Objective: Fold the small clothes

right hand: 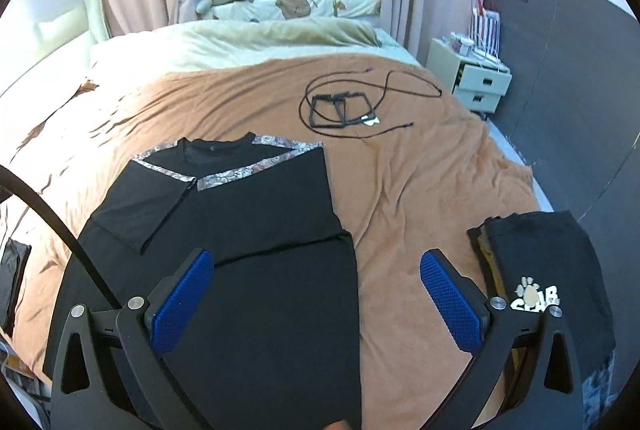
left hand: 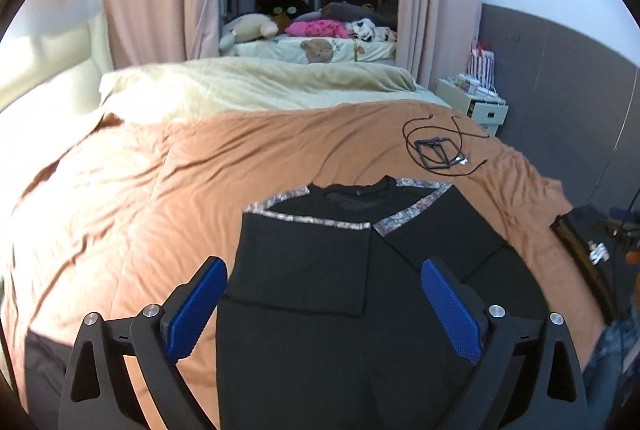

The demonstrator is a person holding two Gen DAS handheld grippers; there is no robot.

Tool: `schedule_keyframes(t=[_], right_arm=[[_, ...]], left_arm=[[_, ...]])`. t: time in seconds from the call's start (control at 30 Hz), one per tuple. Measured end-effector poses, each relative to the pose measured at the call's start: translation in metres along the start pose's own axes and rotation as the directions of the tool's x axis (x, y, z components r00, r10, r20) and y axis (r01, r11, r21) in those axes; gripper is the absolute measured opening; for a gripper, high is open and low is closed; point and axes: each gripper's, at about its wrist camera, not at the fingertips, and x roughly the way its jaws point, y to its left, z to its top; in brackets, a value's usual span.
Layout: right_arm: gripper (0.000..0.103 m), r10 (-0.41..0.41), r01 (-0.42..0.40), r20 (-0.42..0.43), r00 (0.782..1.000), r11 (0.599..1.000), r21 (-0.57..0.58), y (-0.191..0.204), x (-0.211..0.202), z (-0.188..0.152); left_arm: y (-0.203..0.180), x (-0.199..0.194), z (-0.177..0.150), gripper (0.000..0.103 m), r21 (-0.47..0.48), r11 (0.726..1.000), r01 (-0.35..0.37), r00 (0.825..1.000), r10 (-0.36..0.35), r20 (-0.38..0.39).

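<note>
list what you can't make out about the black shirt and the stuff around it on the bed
- Black shirt: its hem is cut off by the bottom edge and covered by the left hand-held gripper and right hand-held gripper, in both wrist views.
- Folded dark garment: white print partly hidden by a finger of the right gripper, right wrist view.
- Cable and frame pile: too small to identify.
- Nightstand clutter: too small.

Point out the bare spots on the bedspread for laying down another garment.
Free: the orange bedspread between the black shirt and the folded stack, and the wide stretch left of the shirt, up to the cream blanket. Crowded: the far right, where cables lie.
</note>
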Motion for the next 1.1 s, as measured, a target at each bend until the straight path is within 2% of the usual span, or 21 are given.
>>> schedule_keyframes(t=[0.23, 0.37, 0.57, 0.77, 0.87, 1.1], right_arm=[[0.103, -0.001, 0.003, 0.095, 0.996, 1.0, -0.02, 0.001, -0.05, -0.032], [0.103, 0.005, -0.003, 0.118, 0.993, 1.0, -0.01, -0.001, -0.069, -0.055], [0.103, 0.043, -0.046, 0.135, 0.99, 0.999, 0.021, -0.013, -0.086, -0.082], [0.103, 0.061, -0.06, 0.168, 0.984, 0.998, -0.011, -0.02, -0.102, -0.113], [0.103, 0.045, -0.041, 0.158, 0.986, 0.999, -0.031, -0.023, -0.105, -0.126], [0.103, 0.041, -0.037, 0.157, 0.987, 0.999, -0.03, -0.026, -0.116, -0.157]], left_arm=[[0.023, -0.055, -0.022, 0.103, -0.056, 0.998, -0.007, 0.997, 0.011, 0.073], [0.033, -0.086, -0.035, 0.103, -0.067, 0.996, -0.058, 0.994, 0.064, 0.094], [0.045, -0.125, -0.068, 0.103, -0.079, 0.994, -0.073, 0.991, 0.082, 0.11], [0.054, -0.146, -0.113, 0.103, -0.142, 0.983, -0.115, 0.985, 0.131, 0.112], [0.061, -0.151, -0.133, 0.103, -0.179, 0.98, -0.089, 0.989, 0.107, 0.098], [0.081, -0.164, -0.173, 0.103, -0.239, 0.968, -0.082, 0.987, 0.112, 0.112]])
